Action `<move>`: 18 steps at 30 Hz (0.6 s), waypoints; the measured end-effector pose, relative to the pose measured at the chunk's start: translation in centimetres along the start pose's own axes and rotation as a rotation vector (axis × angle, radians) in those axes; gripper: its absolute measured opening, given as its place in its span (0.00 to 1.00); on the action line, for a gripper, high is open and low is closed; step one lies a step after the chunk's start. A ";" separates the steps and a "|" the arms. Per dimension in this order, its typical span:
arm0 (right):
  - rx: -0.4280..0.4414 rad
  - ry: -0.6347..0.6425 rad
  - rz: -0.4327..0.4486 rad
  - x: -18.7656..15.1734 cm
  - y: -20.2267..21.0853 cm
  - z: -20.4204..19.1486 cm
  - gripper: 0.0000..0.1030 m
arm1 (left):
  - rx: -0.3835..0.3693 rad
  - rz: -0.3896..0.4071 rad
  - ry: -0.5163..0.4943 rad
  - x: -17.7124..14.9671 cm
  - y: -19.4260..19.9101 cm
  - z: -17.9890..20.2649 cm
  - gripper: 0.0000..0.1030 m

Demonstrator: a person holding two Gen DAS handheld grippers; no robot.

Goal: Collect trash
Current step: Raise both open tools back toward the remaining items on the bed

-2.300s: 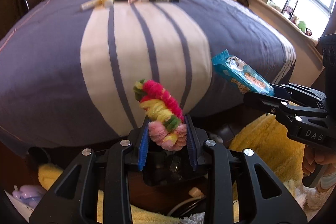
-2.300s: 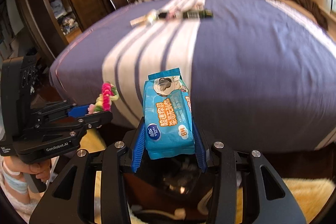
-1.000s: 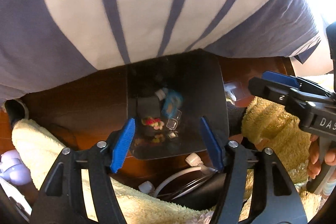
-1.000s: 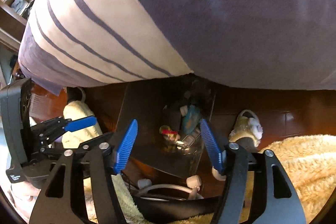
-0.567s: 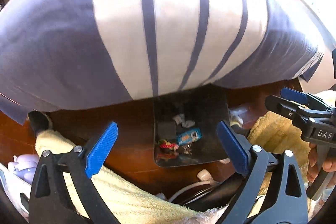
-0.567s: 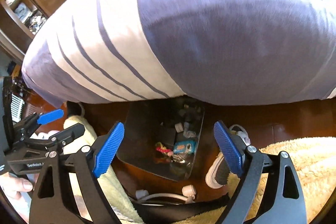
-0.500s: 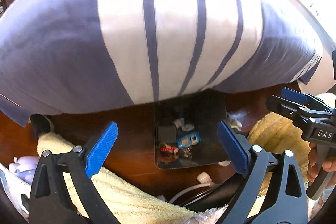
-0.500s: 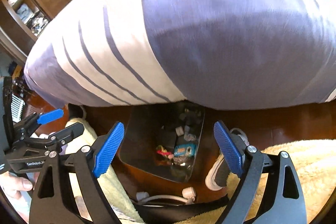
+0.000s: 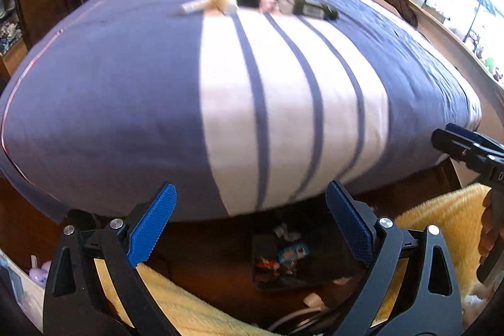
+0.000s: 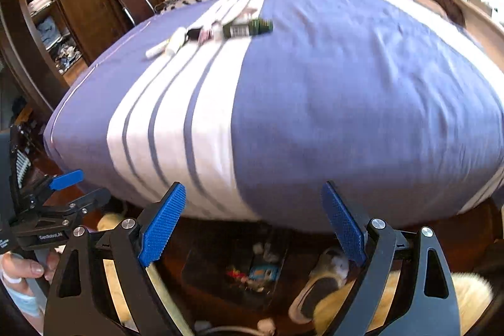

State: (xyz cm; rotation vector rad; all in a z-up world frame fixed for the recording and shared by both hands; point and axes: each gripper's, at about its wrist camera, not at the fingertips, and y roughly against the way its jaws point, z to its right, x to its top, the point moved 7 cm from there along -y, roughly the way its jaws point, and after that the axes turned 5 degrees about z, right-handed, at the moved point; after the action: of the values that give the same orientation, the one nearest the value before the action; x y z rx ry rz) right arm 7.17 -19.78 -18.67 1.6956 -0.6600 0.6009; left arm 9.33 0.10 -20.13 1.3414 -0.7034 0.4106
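Left wrist view: left gripper (image 9: 249,216) is released, jaws wide, nothing between the pads. A couple of seconds ago it was clamped on the fuzzy pipe-cleaner bundle; that bundle (image 9: 267,264) now lies in the bin (image 9: 327,273) on the floor at the foot of the bed (image 9: 126,103). Blue wipes pack (image 9: 293,252) sits beside it in the same bin. A second ago the camera looked straight down into the bin; now it's tilted up and the whole bed top is in frame, so the hand has lifted away. Right gripper (image 9: 466,150) shows at the right edge, off the bed's near corner; can't read its jaws from here.

Right wrist view: right gripper (image 10: 253,221) also released, pads far apart, empty. It had the wipes pack earlier; the pack (image 10: 263,273) is now down in the bin (image 10: 201,270), below the bed (image 10: 362,115) edge. Left gripper (image 10: 67,188) visible at left, jaws apart.

Remaining trash (image 9: 261,3) (image 10: 208,37): a row of small items — a tube, a dark bottle, wrappers — well up the bed toward the pillows, blurred.

Read: two items dropped, both grippers free. Next job is likely reaching up the bed for that row.
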 end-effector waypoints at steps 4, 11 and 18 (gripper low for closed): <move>-0.016 0.001 0.034 3.1 -0.5 0.3 0.86 | 0.020 0.028 0.012 2.2 -0.5 -1.1 0.89; -0.041 -0.004 0.055 7.8 -2.4 0.8 0.86 | 0.038 0.055 0.017 6.1 -1.7 -2.6 0.89; -0.068 0.017 0.028 11.0 -6.5 0.8 0.86 | 0.045 0.047 0.025 9.1 -4.1 -3.6 0.88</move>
State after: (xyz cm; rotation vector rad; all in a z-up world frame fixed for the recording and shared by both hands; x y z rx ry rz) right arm 19.57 -20.62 -15.69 1.6188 -0.6861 0.6053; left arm 19.40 1.69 -17.32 1.3621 -0.7096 0.4824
